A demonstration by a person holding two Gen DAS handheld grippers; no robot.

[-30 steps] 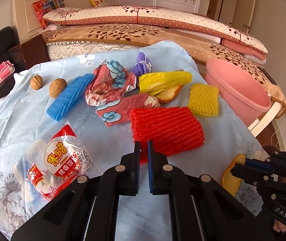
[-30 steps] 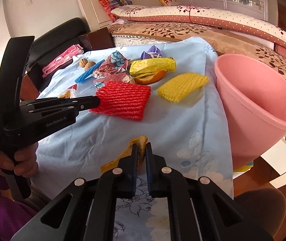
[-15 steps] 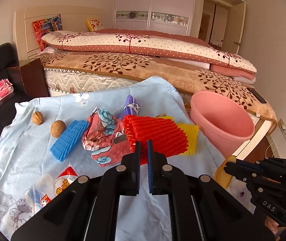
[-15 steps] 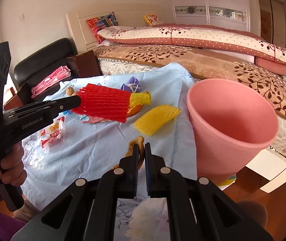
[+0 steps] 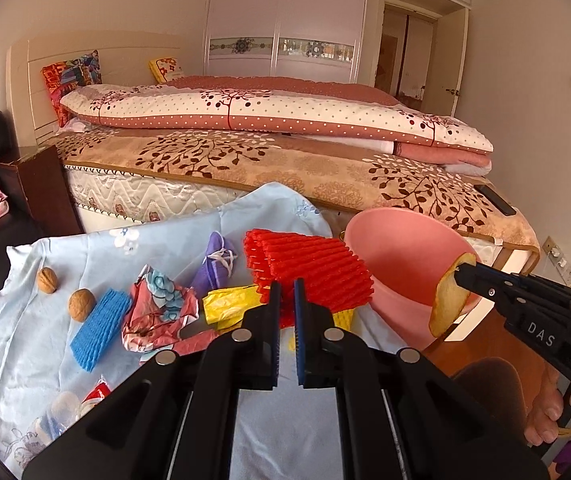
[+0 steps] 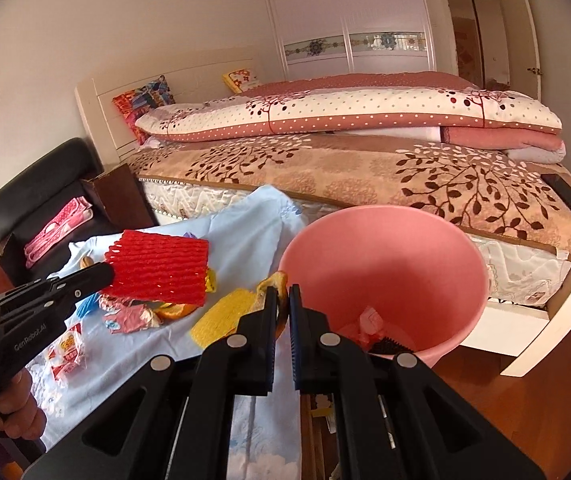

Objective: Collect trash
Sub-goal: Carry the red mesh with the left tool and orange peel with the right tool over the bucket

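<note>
Red foam netting (image 5: 309, 268) is clamped in the left gripper (image 5: 287, 292) by its near edge and hangs clear above the light blue cloth (image 5: 25, 344). In the right wrist view the same netting (image 6: 159, 268) juts from the left gripper's tip (image 6: 105, 274), up off the cloth, left of the pink bin (image 6: 385, 256).

Right gripper (image 6: 282, 300): jaws clenched on an orange peel (image 6: 275, 282). In the left wrist view the peel (image 5: 447, 300) dangles from that gripper's tip (image 5: 459, 270), just at the near right rim of the pink bin (image 5: 401, 248). Whether it sits over the opening or just outside the rim, cannot tell.

Bin stands at the right edge of the cloth, beside the bed (image 5: 285, 168). Some red-and-white scrap and a dark object lie at its bottom (image 6: 373, 328).

On the cloth:
- two walnuts (image 5: 47, 280), far left
- blue foam netting (image 5: 101, 328), just right of the nearer walnut
- crumpled red-and-blue wrapper (image 5: 157, 312), centre
- purple bag (image 5: 213, 264), far side
- yellow bag (image 5: 229, 304), partly behind the left fingers
- yellow foam netting (image 6: 225, 316), near the bin
- snack packet (image 6: 67, 352), near left

A hand (image 6: 9, 412) grips the left tool's handle.
</note>
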